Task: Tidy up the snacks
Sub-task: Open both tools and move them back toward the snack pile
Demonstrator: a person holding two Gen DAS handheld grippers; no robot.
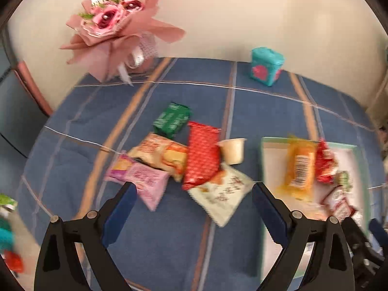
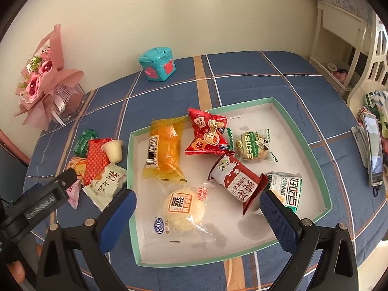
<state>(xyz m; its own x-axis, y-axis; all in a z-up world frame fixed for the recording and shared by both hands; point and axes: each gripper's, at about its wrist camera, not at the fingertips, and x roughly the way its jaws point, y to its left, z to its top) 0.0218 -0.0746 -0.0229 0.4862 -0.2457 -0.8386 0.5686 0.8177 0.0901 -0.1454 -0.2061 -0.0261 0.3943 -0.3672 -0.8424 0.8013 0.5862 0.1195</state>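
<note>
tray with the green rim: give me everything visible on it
The tray is a shallow rectangular box lid, apparently cardboard, with a white floor and low mint-green walls. It lies flat on the blue plaid tablecloth, right of the loose snack pile. Six wrapped snacks lie inside, including a clear-wrapped steamed cake near the front. Faint stains mark the bare floor. Neither claw touches it.

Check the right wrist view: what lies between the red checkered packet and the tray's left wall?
A small cream cup on its side, touching the red checkered packet; then bare cloth up to the tray.

Left gripper (image 1: 194,194) jaws wide, empty, above snack packets (image 1: 174,160), tray (image 1: 266,145)
</note>
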